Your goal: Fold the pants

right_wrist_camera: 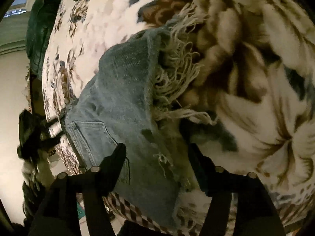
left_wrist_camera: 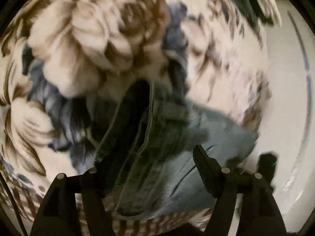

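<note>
Blue denim pants [left_wrist_camera: 173, 157] lie on a floral blanket [left_wrist_camera: 88, 29]. In the left wrist view the waistband opening gapes dark just ahead of my left gripper [left_wrist_camera: 149, 157], whose jaws stand wide apart over the denim; the view is blurred. In the right wrist view the pants [right_wrist_camera: 122, 98] show a back pocket [right_wrist_camera: 92, 135] and a frayed leg hem [right_wrist_camera: 177, 74]. My right gripper [right_wrist_camera: 157, 153] is open above the denim, fingers either side of it. The left gripper also shows at the left in the right wrist view [right_wrist_camera: 33, 135].
The blanket [right_wrist_camera: 265, 78] covers a bed whose edge curves along the pale floor [left_wrist_camera: 285, 108]. A dark green cushion [right_wrist_camera: 37, 33] lies at the far end of the bed. A checked cloth [right_wrist_camera: 133, 214] hangs at the near edge.
</note>
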### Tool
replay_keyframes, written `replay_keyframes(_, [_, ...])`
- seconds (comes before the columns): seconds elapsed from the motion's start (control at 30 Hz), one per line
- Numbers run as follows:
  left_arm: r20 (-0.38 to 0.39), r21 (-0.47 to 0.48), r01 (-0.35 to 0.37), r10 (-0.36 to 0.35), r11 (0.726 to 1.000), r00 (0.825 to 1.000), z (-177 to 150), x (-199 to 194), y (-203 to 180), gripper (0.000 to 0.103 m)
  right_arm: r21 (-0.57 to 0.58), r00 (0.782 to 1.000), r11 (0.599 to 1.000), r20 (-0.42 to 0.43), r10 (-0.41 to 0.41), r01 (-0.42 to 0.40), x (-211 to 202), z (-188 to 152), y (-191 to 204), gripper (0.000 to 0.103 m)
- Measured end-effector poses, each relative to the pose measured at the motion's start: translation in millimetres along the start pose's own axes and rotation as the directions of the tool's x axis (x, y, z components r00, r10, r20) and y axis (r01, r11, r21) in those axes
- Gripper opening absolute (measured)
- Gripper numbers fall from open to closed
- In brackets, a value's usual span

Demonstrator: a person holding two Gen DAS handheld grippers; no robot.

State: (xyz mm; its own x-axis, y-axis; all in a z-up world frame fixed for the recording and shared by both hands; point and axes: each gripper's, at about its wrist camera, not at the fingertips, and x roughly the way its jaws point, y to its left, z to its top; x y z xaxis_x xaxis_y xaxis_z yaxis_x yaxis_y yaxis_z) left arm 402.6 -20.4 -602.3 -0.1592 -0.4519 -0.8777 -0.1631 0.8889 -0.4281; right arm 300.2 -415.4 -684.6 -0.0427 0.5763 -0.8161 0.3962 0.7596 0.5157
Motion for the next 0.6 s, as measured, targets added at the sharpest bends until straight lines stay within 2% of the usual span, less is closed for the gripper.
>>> replay_keyframes(0.03, [-0.004,0.018,-0.046,0.046,0.999,0.999,-2.5,6.2,-3.4,0.068,0.005,1.0,1.0,-0.003,0.005,-0.005,10.4,2.5,7.6,0.068])
replay_keyframes(0.07, [0.007,0.031,-0.07,0.07,0.997,0.998,-3.2,10.6,-7.0,0.05,0.002,1.0,1.0,0.002,0.005,-0.005,15.3,3.6,10.0,0.068])
replay_keyframes(0.1, [0.029,0.05,-0.074,0.072,0.996,0.997,-4.2,10.7,-12.5,0.038,-0.007,1.0,1.0,0.013,-0.005,0.005,16.7,2.3,12.0,0.058])
replay_keyframes(0.13, [0.055,0.082,-0.109,0.104,0.991,0.993,-4.2,7.4,-20.5,0.026,-0.022,0.999,1.0,0.024,-0.021,0.022,17.9,1.3,15.3,0.028])
replay_keyframes(0.17, [0.085,0.113,-0.145,0.136,0.983,0.987,-3.7,3.2,-28.7,0.017,-0.028,0.999,0.999,0.03,-0.038,0.039,18.6,0.6,17.6,0.013])
replay_keyframes(0.23, [0.14,0.166,-0.179,0.156,0.97,0.978,-0.5,-12.2,-43.7,0.013,-0.05,0.997,0.997,0.063,-0.05,0.053,12.3,-3.5,24.8,0.009])
replay_keyframes(0.33, [0.172,0.201,-0.173,0.139,0.964,0.975,12.5,-30.8,-50.4,0.012,-0.073,0.996,0.996,0.087,-0.038,0.044,-0.8,-12.7,36.5,0.006])
replay_keyframes(0.4, [0.185,0.222,-0.2,0.16,0.954,0.97,25.5,-33.2,-57.4,0.012,-0.078,0.995,0.996,0.096,-0.025,0.033,-8.8,-19.3,42.6,0.006])
replay_keyframes(0.47, [0.184,0.211,-0.223,0.186,0.952,0.965,40.4,-24.7,-57.2,0.012,-0.084,0.995,0.996,0.102,-0.016,0.025,-12.8,-23.2,47.8,0.006])
replay_keyframes(0.53, [0.178,0.234,-0.26,0.222,0.937,0.959,49.2,-13.0,-51.6,0.013,-0.097,0.995,0.994,0.093,-0.045,0.054,-8.6,-24.2,49.8,0.006])
replay_keyframes(0.6, [0.131,0.224,-0.252,0.227,0.941,0.965,52.3,-1.3,-43.4,0.018,-0.098,0.996,0.992,0.065,-0.066,0.073,-0.7,-23.6,44.8,0.006])
